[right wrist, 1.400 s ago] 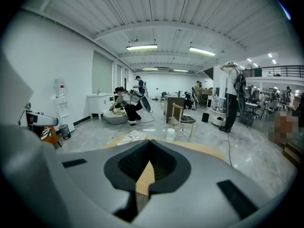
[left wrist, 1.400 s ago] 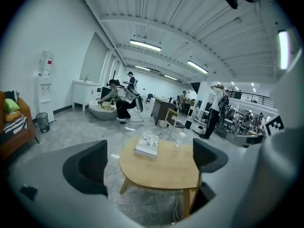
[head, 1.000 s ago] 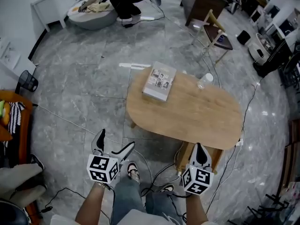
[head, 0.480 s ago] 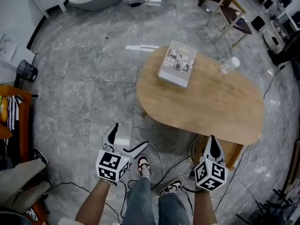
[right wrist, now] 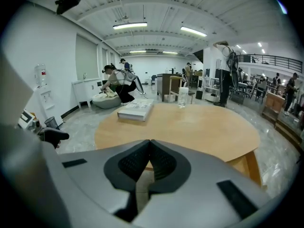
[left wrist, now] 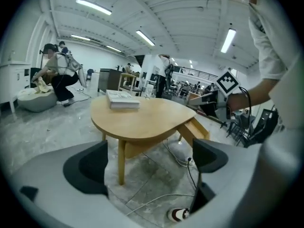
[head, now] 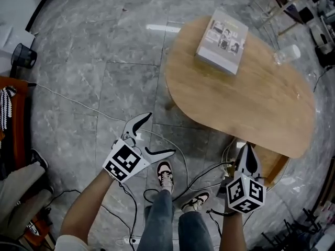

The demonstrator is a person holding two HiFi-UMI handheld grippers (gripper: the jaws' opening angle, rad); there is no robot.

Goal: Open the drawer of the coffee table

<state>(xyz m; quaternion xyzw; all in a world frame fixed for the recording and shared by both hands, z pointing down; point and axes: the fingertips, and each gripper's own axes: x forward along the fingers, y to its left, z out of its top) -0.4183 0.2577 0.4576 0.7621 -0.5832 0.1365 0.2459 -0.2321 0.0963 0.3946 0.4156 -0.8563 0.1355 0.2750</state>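
The oval wooden coffee table (head: 251,103) fills the upper right of the head view, with a book (head: 222,34) and a clear glass (head: 287,54) on top. Its wooden drawer box (head: 271,164) hangs under the near end; in the left gripper view the drawer (left wrist: 197,129) juts out a little from beneath the top. My right gripper (head: 247,150) is shut on nothing and points at the drawer from just short of it. Off to the left of the table, my left gripper (head: 159,134) hangs open and empty over the floor.
Black and white cables (head: 193,179) loop over the grey marble floor around the person's shoes (head: 165,174). A black wire basket (head: 23,56) stands far left. A chair (head: 285,4) is beyond the table. People crouch and stand far off in the right gripper view.
Both grippers have sunk toward the floor. The left one has rolled, so its open jaws now point up and right. The table has slid toward the upper right of the head view.
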